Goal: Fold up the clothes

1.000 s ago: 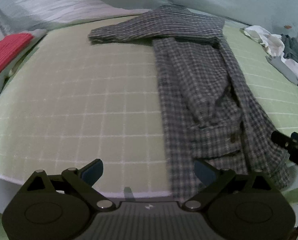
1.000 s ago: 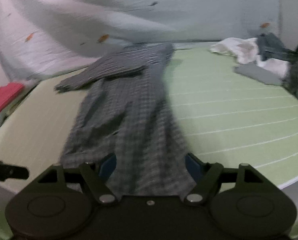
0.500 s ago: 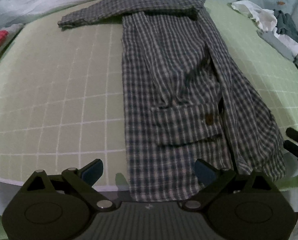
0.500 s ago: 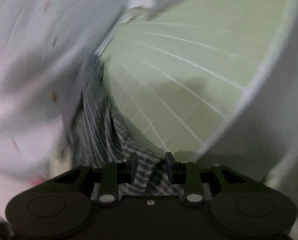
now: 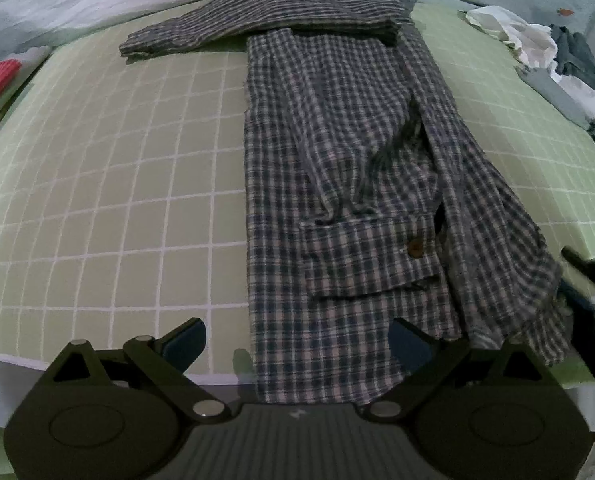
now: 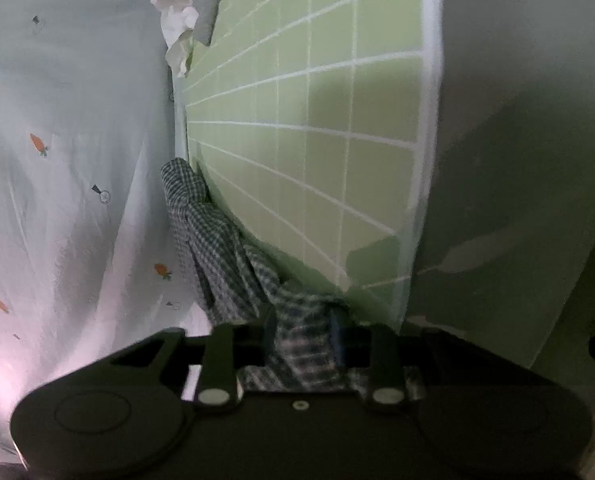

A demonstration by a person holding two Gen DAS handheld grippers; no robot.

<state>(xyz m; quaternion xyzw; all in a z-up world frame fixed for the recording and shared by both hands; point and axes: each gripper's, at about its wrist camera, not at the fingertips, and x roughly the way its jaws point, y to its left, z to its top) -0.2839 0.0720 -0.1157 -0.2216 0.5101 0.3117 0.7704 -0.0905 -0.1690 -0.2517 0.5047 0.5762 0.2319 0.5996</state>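
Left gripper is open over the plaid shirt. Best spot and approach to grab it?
Take the plaid shirt at its near hem's left corner, coming in from the mattress front edge. That corner lies flat and overhangs slightly, so a finger can slip beneath. The left gripper is open just above; the right gripper is shut on the right corner.

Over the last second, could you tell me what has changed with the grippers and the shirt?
The right gripper rolled sideways and closed its jaws on the plaid shirt at its near right edge. The left gripper moved closer over the shirt; its jaws stayed open. The clothes pile stayed put.
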